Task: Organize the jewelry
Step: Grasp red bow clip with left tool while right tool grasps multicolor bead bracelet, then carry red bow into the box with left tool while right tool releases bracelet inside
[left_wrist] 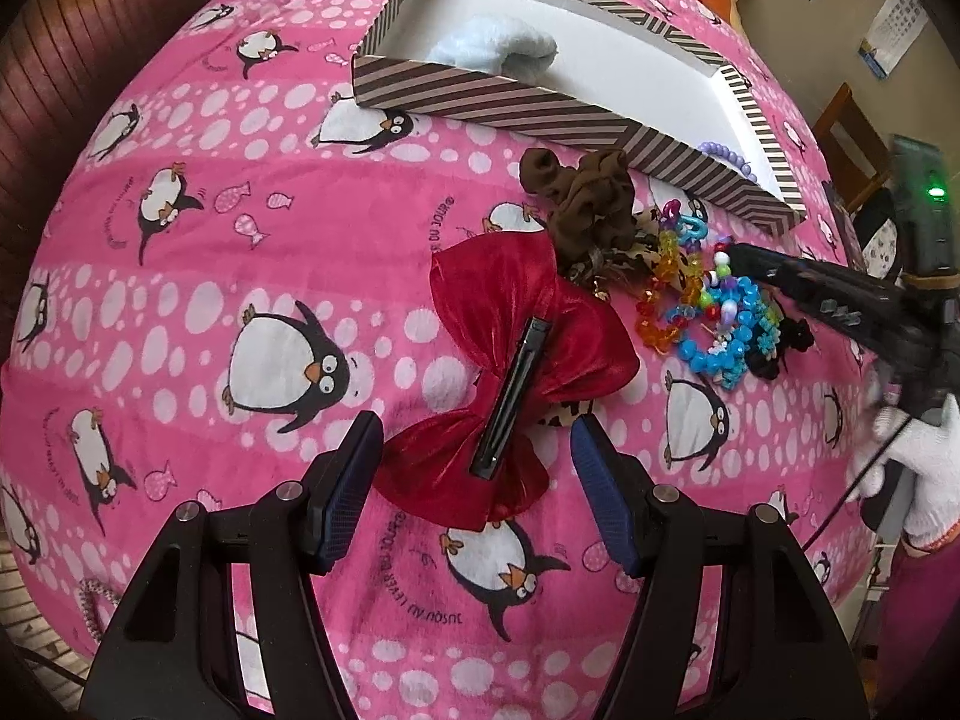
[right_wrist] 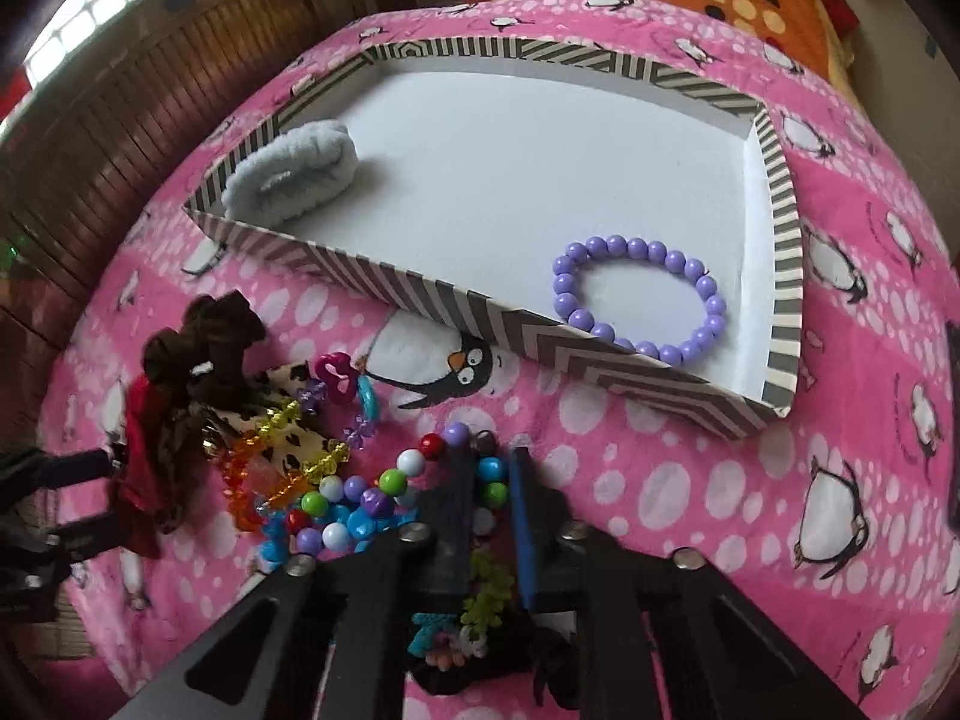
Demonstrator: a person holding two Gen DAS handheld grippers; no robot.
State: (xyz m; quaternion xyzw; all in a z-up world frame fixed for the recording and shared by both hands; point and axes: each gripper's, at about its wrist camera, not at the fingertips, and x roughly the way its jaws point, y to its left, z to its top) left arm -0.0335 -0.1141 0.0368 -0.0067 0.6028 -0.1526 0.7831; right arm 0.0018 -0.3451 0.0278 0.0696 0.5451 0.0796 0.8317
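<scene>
- Hovering over a red velvet bow [left_wrist: 510, 372], the left gripper [left_wrist: 477, 462] has its two blue-padded fingers [left_wrist: 354, 480] spread on either side of the bow's lower lobe, and neither pad presses on the fabric.
- The bow lies back side up on a pink penguin-print blanket [left_wrist: 240, 192], showing a black hair clip [left_wrist: 510, 390] fixed along its middle.
- Beyond the bow sits a brown scrunchie [left_wrist: 588, 204], and to its right a heap of jewelry: an orange and yellow bead bracelet [left_wrist: 666, 294] and a blue bead bracelet [left_wrist: 720, 336] tangled together.
- The right gripper [right_wrist: 489, 474] reaches down into that heap with its fingers drawn almost together; they pinch a multicoloured bead bracelet [right_wrist: 384, 480], a few of whose round beads sit between the pads.
- In the left wrist view the right gripper enters from the right edge, held by a hand in a white knit glove [left_wrist: 918, 468].
- A striped box lid [right_wrist: 420, 294] used as a tray lies farther up the blanket, its near wall just beyond the heap.
- Inside it, a purple bead bracelet [right_wrist: 708, 300] rests in the near right corner and a light blue fluffy scrunchie [right_wrist: 288, 174] lies against the left wall, well apart from each other.
</scene>
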